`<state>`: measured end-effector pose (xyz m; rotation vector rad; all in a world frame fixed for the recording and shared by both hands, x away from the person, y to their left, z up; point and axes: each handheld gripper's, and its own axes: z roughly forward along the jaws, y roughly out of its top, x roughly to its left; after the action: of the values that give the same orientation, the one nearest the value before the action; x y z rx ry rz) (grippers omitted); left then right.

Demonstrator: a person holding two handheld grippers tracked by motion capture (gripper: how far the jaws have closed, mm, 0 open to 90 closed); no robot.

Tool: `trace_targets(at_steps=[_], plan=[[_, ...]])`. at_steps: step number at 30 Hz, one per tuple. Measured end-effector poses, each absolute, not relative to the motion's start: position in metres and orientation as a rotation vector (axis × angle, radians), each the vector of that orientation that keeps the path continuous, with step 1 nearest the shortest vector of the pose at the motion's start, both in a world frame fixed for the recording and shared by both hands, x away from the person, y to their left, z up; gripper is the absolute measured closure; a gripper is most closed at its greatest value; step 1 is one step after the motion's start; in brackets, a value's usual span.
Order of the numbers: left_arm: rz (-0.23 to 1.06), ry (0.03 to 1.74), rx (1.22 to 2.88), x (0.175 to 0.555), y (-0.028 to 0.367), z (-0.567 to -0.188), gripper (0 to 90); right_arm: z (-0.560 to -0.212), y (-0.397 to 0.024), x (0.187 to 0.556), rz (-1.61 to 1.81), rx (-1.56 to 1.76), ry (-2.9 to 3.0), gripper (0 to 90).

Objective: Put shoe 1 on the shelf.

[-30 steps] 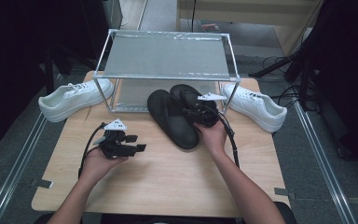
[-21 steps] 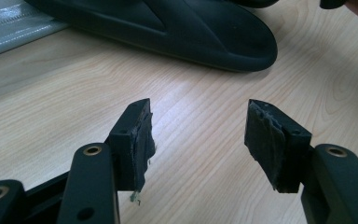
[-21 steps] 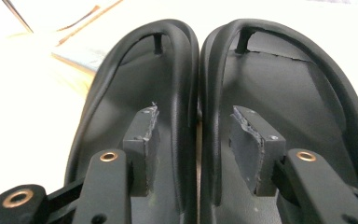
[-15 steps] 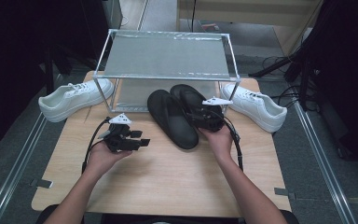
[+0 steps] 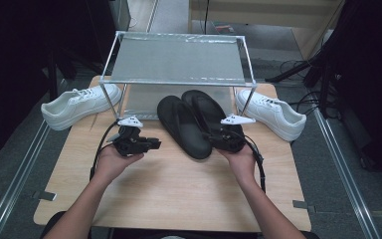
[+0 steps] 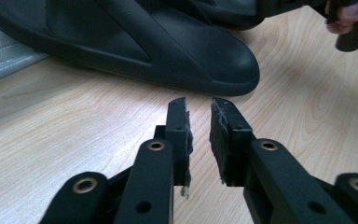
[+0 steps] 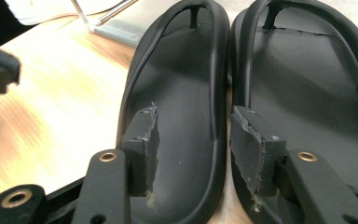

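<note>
Wooden bench point(image 5: 179, 189) carries a metal-framed rack point(image 5: 178, 62) at its far side, with one white sneaker point(image 5: 79, 103) at the rack's left leg and another sneaker point(image 5: 273, 113) at its right. Two black flip-flops lie side by side in front of the rack, toes reaching under its shelf: the left flip-flop point(image 5: 183, 127) and the right flip-flop point(image 5: 210, 117), edges touching along most of their length.

A person's forearms come in from the near edge. The right gripper point(image 5: 218, 137) sits over the heel end of the right flip-flop; in the right gripper view its jaws stand parted with a clear gap, the inner edges of both flip-flops running up between them, and its pads point(image 7: 149, 140) are not seen pressing on either one, so it is released. The left gripper point(image 5: 151, 145) hovers just left of the left flip-flop, pointing at its side; in the left gripper view its jaws have just been closing and now stand narrowly apart, nothing between them, the flip-flop's rounded heel just beyond the tips.
</note>
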<state>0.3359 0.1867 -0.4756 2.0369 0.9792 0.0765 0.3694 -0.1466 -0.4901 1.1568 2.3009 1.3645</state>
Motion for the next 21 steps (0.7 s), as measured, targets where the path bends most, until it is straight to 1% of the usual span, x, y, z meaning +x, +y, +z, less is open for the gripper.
trace_targets(at_steps=[3, 6, 7, 8, 11, 13, 16, 21], plan=[[0.049, 0.97, 2.006, 0.34, 0.189, -0.47, 84.9, -0.49, -0.151, 0.36, 1.373, 1.148, 2.304, 52.4], [0.058, 0.954, 2.01, 0.344, 0.189, -0.466, 88.3, -0.491, -0.154, 0.35, 1.365, 1.117, 2.318, 52.0], [0.06, 0.952, 2.014, 0.346, 0.189, -0.465, 88.9, -0.492, -0.155, 0.346, 1.366, 1.097, 2.322, 53.8], [0.068, 0.948, 2.021, 0.348, 0.189, -0.464, 89.1, -0.492, -0.155, 0.342, 1.361, 1.071, 2.315, 56.7], [0.07, 0.945, 2.015, 0.354, 0.19, -0.459, 89.4, -0.493, -0.158, 0.333, 1.367, 1.043, 2.316, 59.9], [0.07, 0.944, 2.005, 0.361, 0.191, -0.454, 89.4, -0.495, -0.161, 0.329, 1.366, 1.068, 2.318, 62.1], [0.059, 0.939, 1.997, 0.372, 0.189, -0.448, 89.5, -0.498, -0.163, 0.326, 1.37, 1.111, 2.301, 62.8], [0.085, 0.921, 2.014, 0.39, 0.184, -0.433, 89.7, -0.504, -0.164, 0.325, 1.382, 1.165, 2.283, 70.9]])
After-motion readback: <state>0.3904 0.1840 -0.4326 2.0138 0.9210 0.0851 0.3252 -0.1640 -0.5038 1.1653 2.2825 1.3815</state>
